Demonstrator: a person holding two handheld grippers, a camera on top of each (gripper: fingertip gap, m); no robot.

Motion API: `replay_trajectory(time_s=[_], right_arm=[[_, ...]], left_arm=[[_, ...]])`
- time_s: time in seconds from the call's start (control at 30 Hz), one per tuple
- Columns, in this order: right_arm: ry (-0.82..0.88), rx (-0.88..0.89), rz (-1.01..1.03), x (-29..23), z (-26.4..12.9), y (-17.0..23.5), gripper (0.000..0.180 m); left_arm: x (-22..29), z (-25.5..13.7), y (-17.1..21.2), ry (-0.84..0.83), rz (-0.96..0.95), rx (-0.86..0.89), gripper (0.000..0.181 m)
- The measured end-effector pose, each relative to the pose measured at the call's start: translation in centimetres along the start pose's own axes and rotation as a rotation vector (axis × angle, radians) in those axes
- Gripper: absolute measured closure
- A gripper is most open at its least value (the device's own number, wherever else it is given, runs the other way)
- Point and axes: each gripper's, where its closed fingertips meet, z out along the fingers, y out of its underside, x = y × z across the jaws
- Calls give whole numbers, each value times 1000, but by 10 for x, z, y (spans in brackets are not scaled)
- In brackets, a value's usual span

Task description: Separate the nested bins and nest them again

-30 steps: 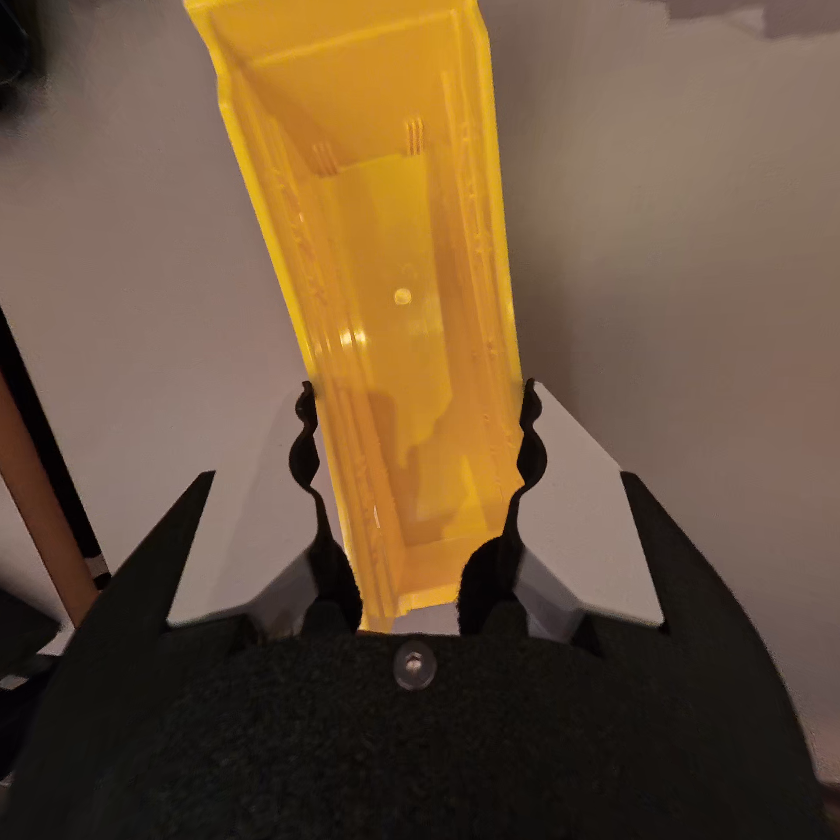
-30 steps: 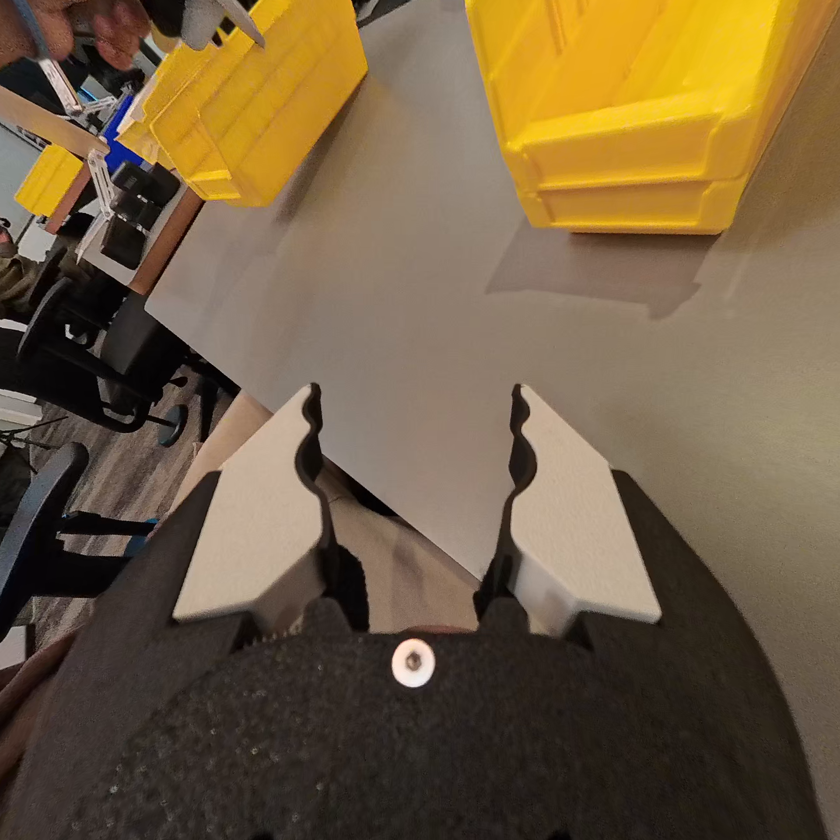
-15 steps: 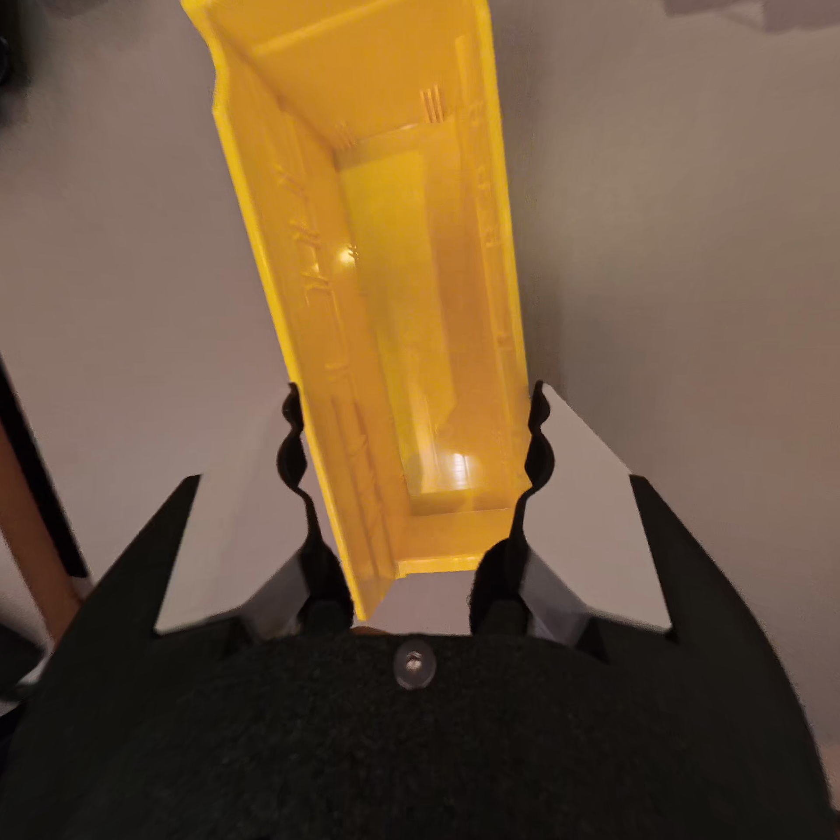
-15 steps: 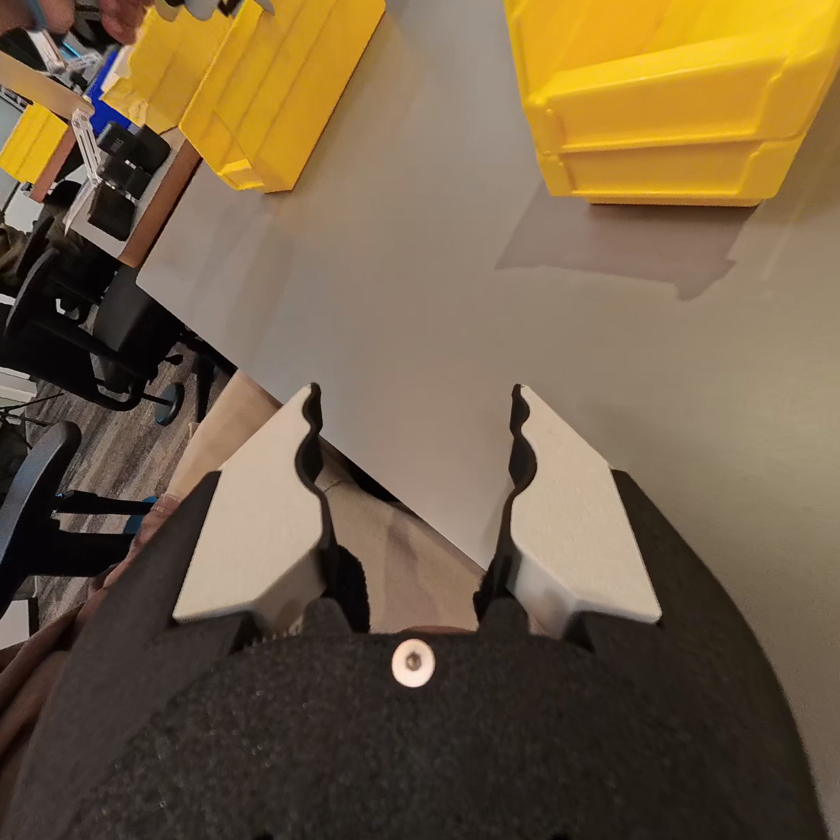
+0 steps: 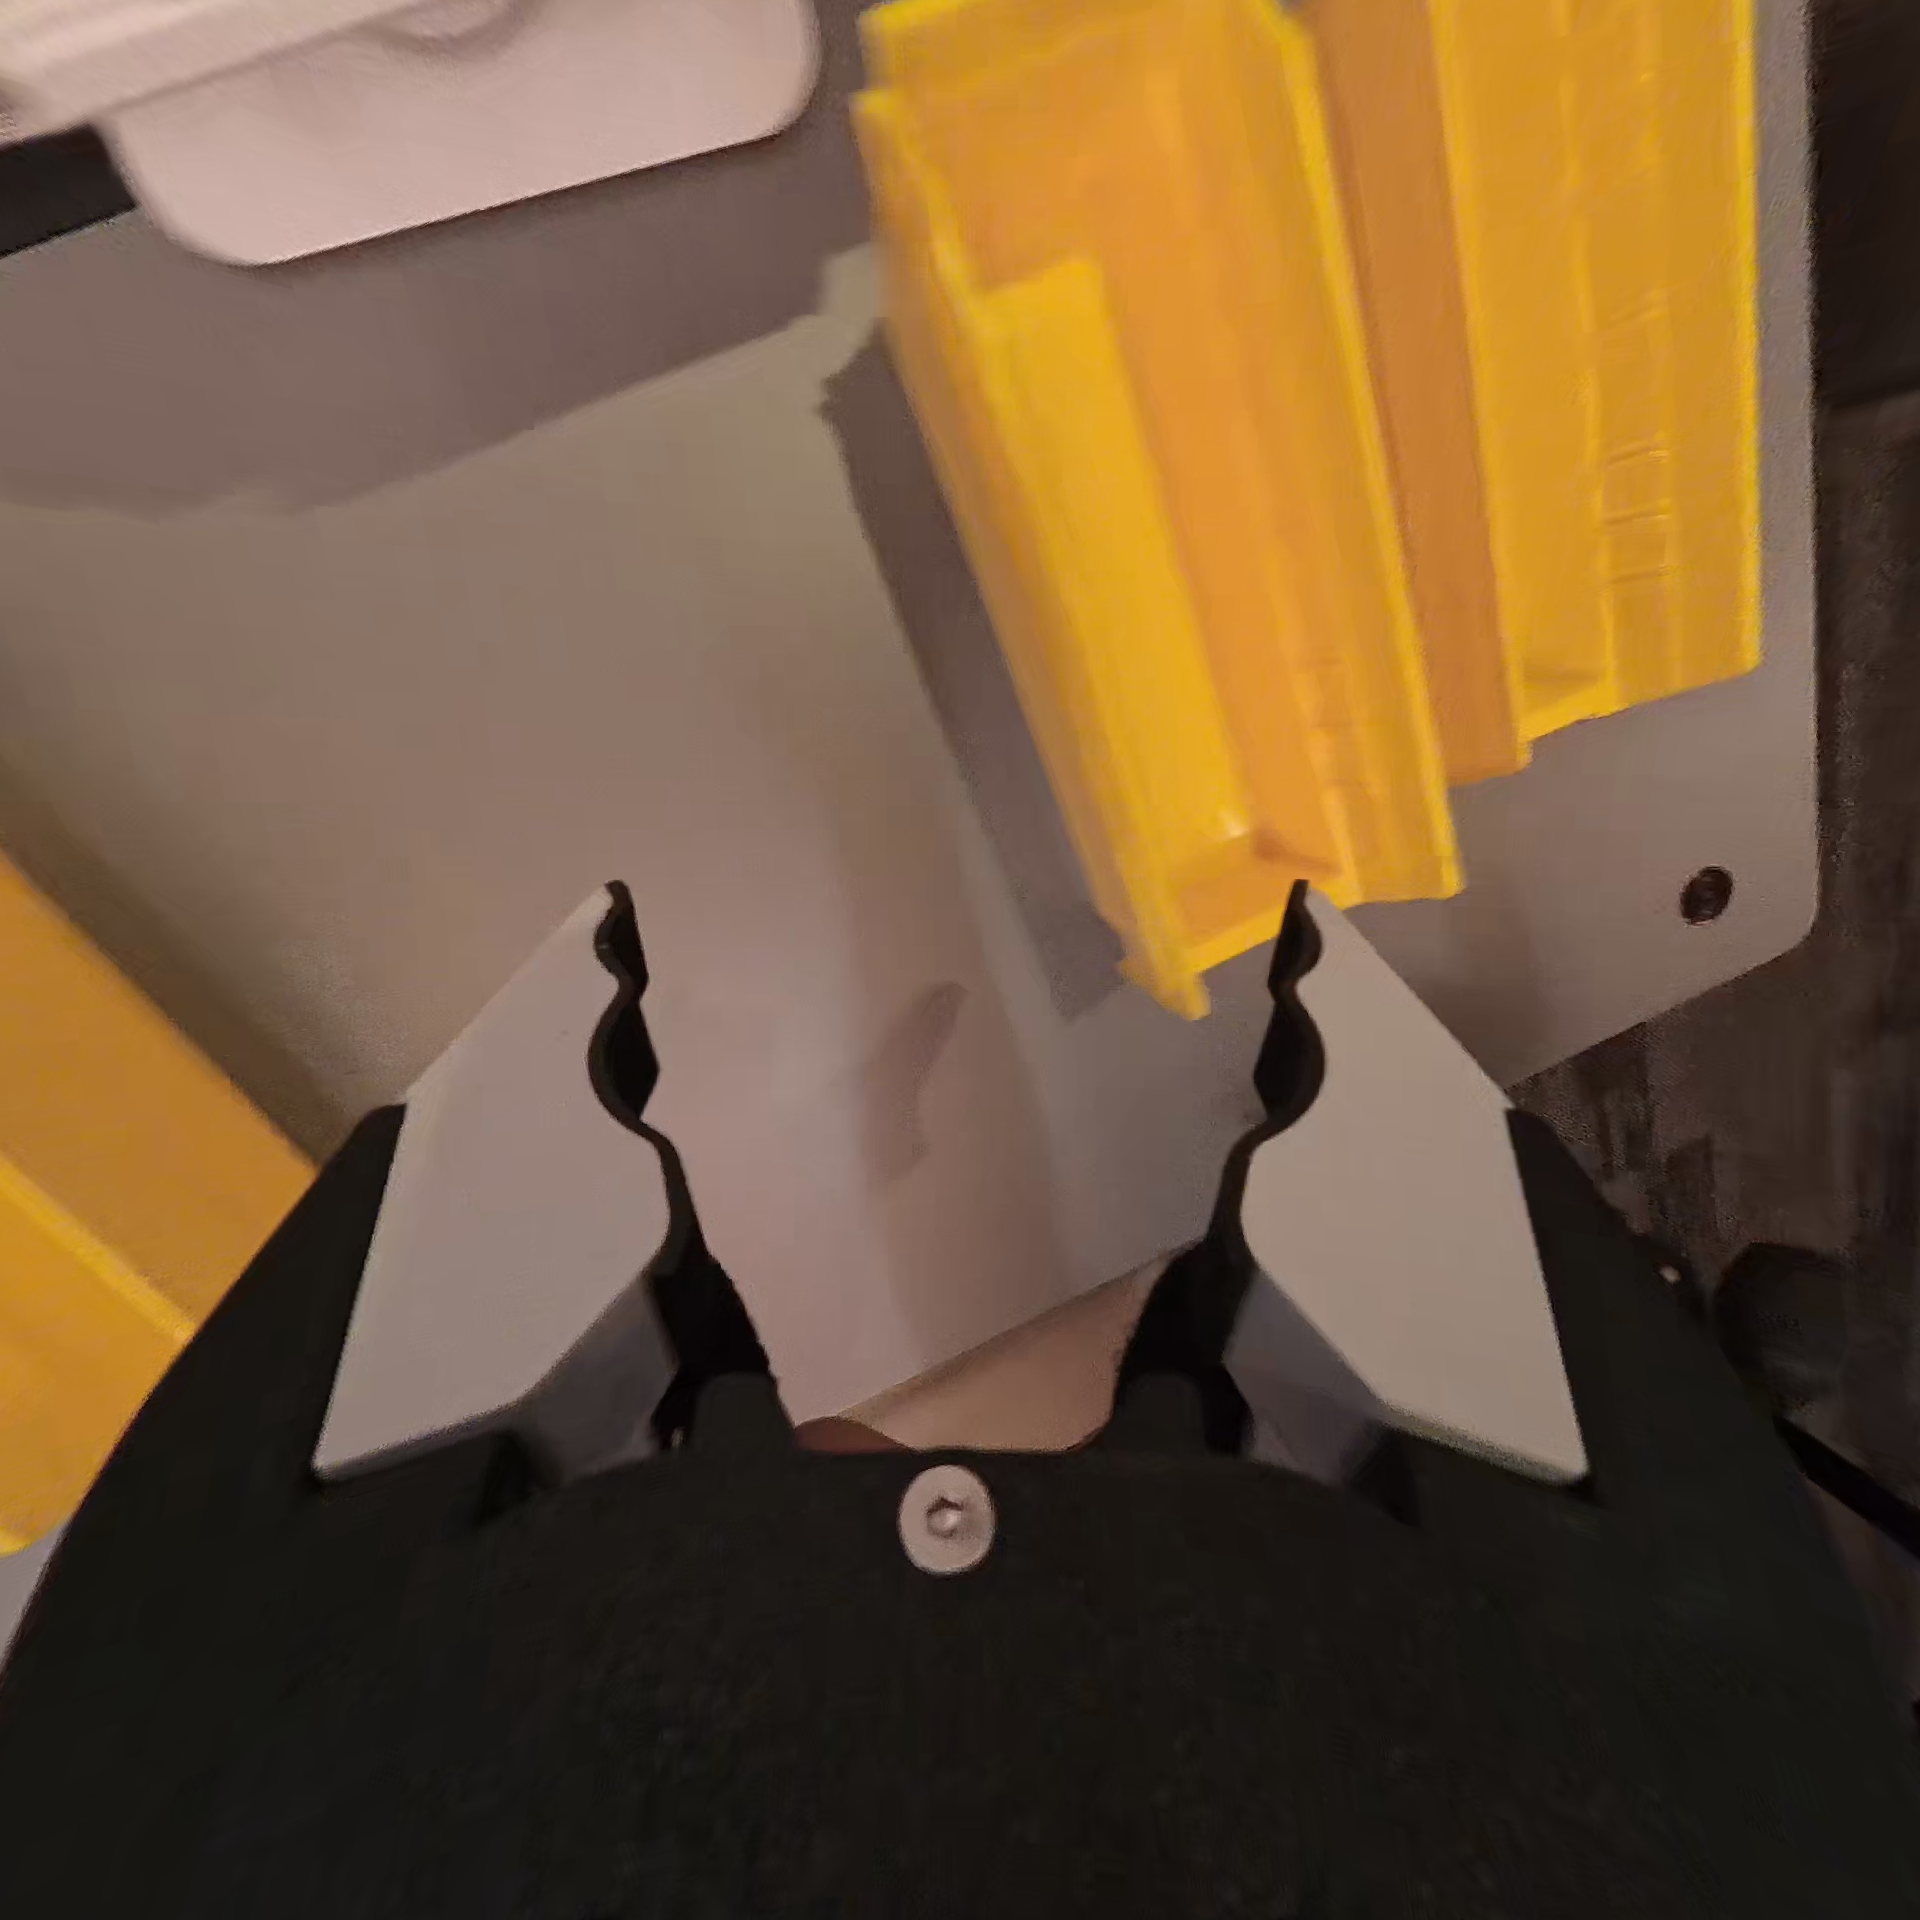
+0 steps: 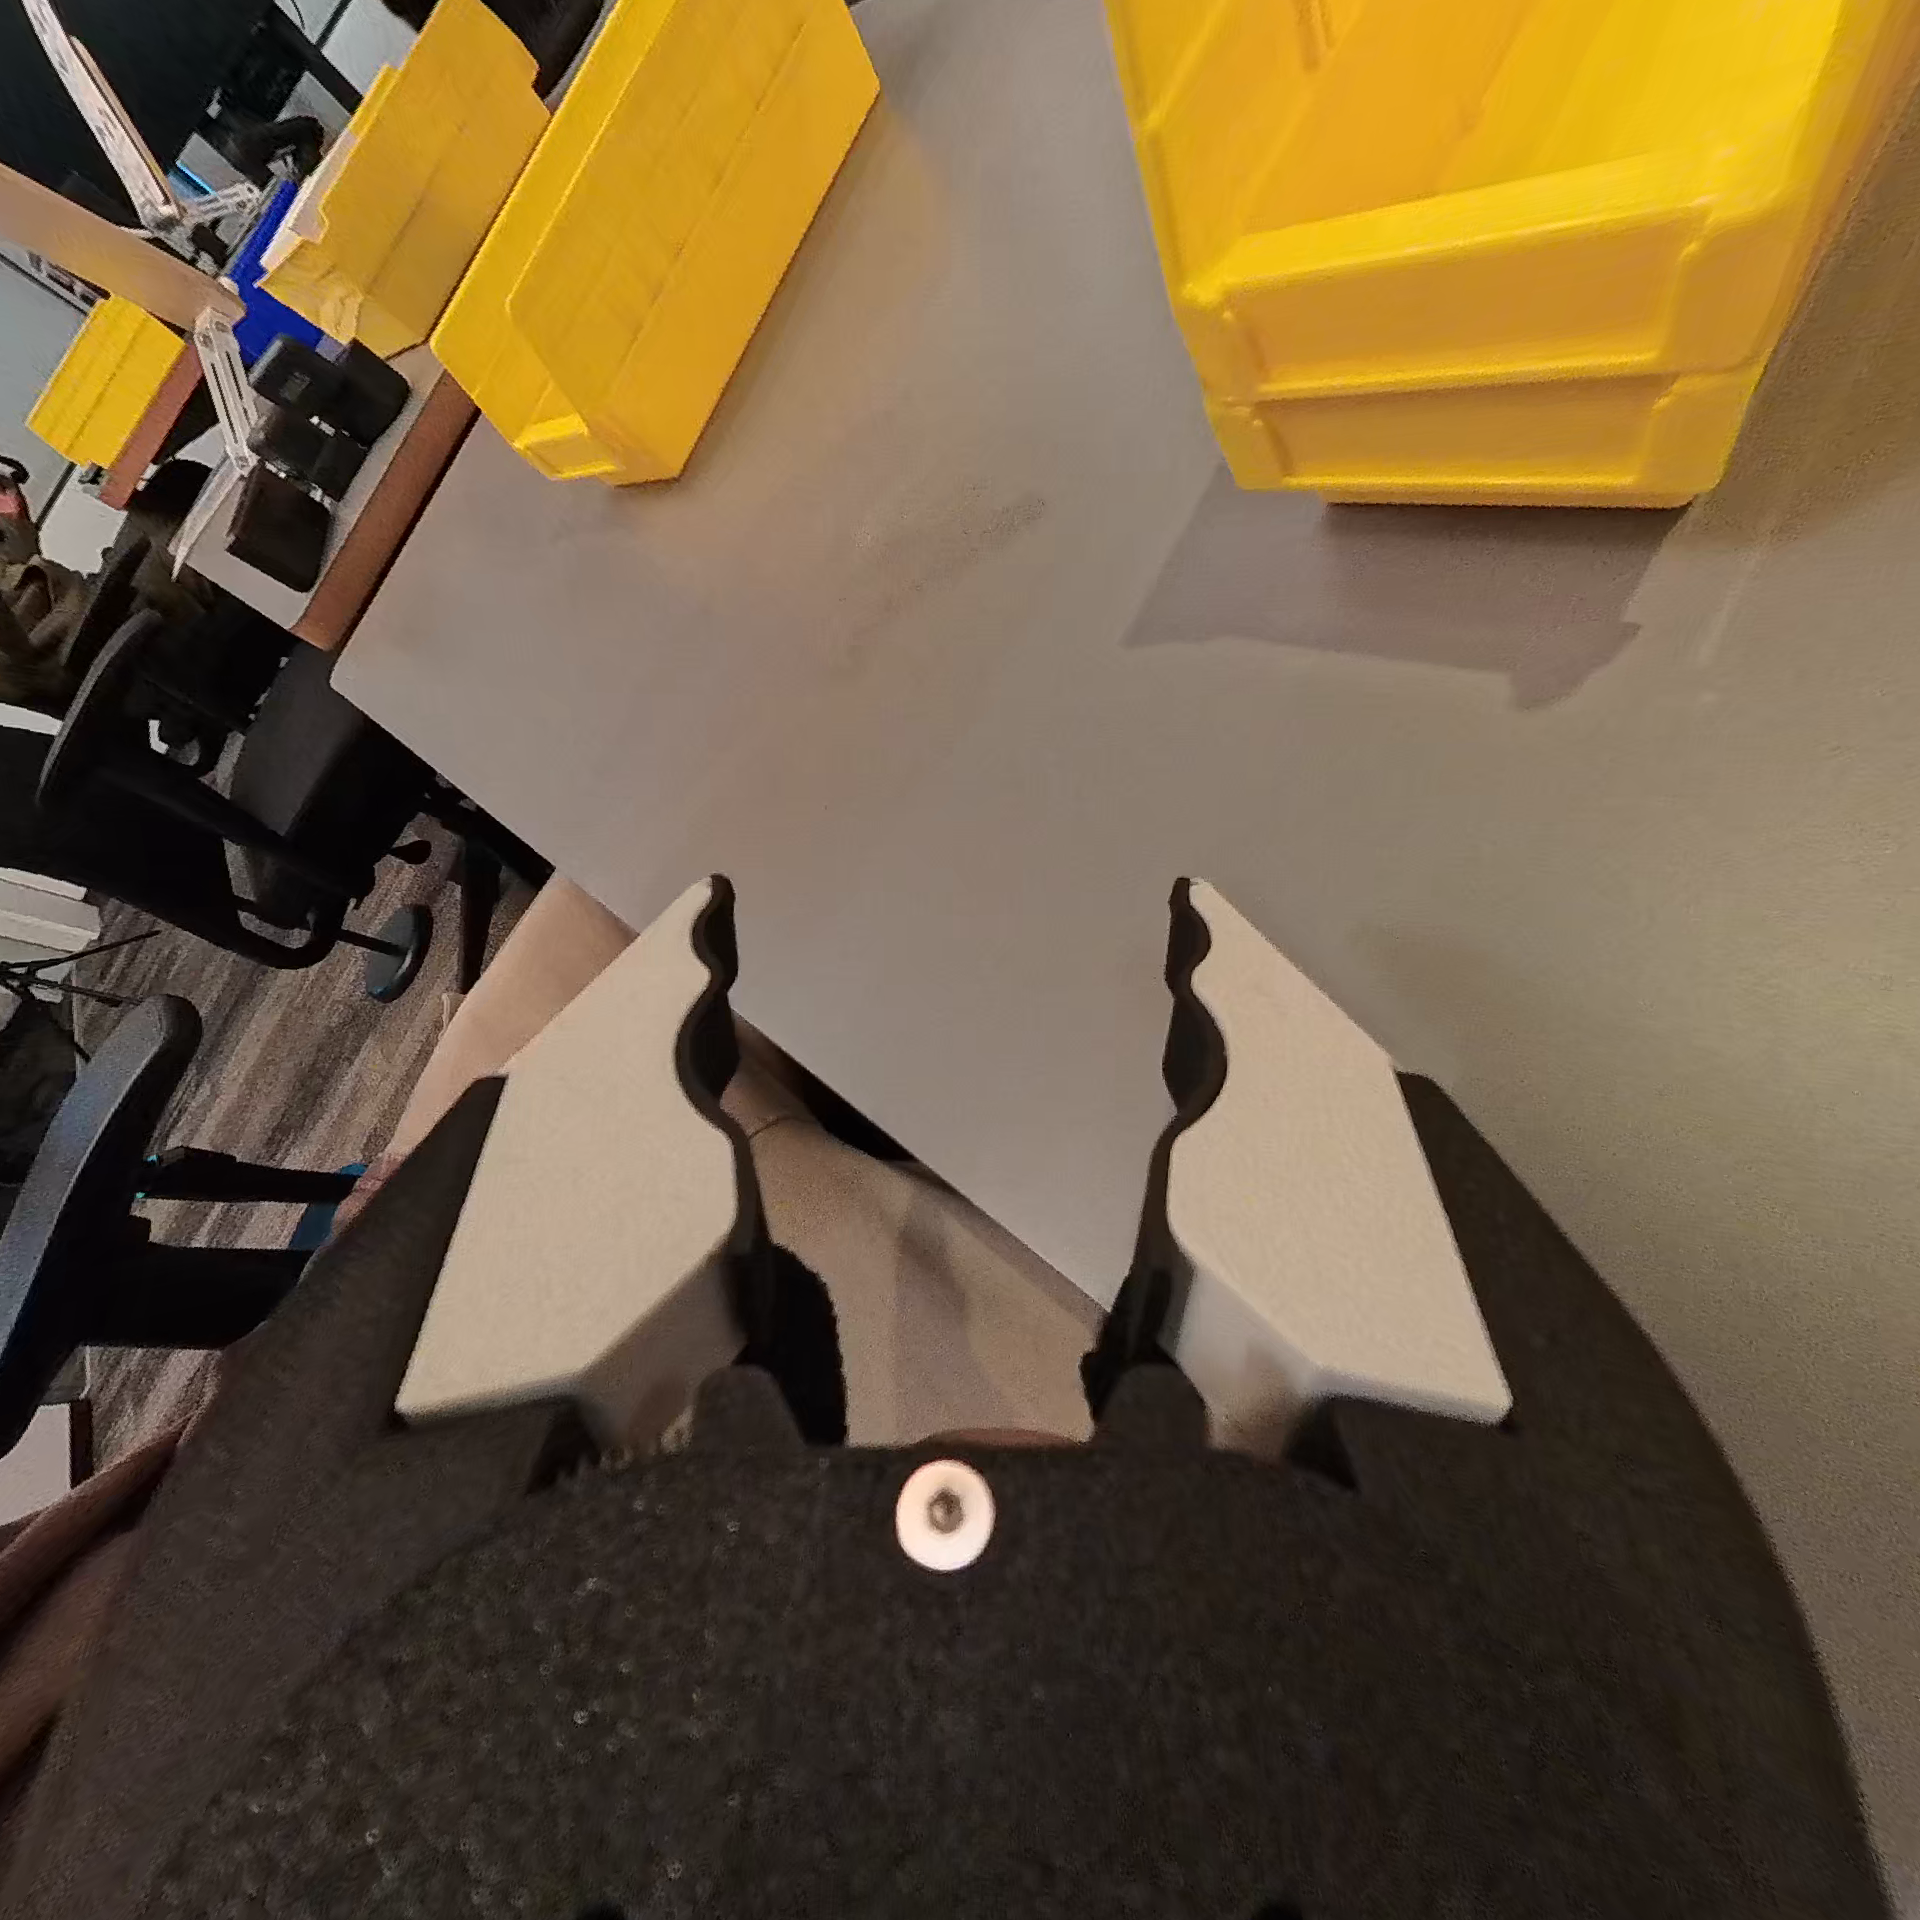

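Both the left hand-held gripper (image 5: 951, 904) and the right hand-held gripper (image 6: 945, 894) gape empty. The yellow bins (image 6: 1455, 270) sit nested on the table (image 6: 935, 675); likely light, stiff, slick plastic, best pinched at a rim.

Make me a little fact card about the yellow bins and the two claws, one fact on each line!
left claw: open, holding nothing
right claw: open, holding nothing, above the table's near edge
nested bins: two yellow bins, one inside the other, on the far right of the table
single bins: two more yellow bins side by side at the table's far left
table: grey, bare in the middle
chairs: black office chairs on the floor to the left
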Motion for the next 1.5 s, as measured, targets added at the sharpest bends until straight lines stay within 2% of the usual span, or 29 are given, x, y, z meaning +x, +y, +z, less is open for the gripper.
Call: replay_trajectory(time_s=[0.1, 0.2, 0.33, 0.5, 0.53, 0.57, 0.83, 1.5], right_arm=[[-5, 4, -4, -3, -1, 0, 97], [2, 5, -8, -2, -2, 2, 97], [16, -4, -10, 2, -7, 8, 97], [19, 16, 19, 13, -15, 2, 97], [16, 21, 27, 14, -16, 1, 97], [13, 29, 34, 15, -17, -1, 97], [-6, 53, 45, 14, -20, -10, 97], [-11, 27, 31, 9, -15, -6, 97]], left_arm=[[56, 41, -7, 17, -15, -47, 43], [74, 83, -8, -29, -135, -108, 30], [83, 111, -23, -91, -211, -96, 34], [85, 135, -24, -129, -222, -143, 39], [84, 138, -24, -137, -220, -148, 48], [82, 140, -24, -149, -221, -149, 68], [81, 138, -32, -155, -207, -147, 91], [76, 120, -36, -218, -172, -133, 99]])
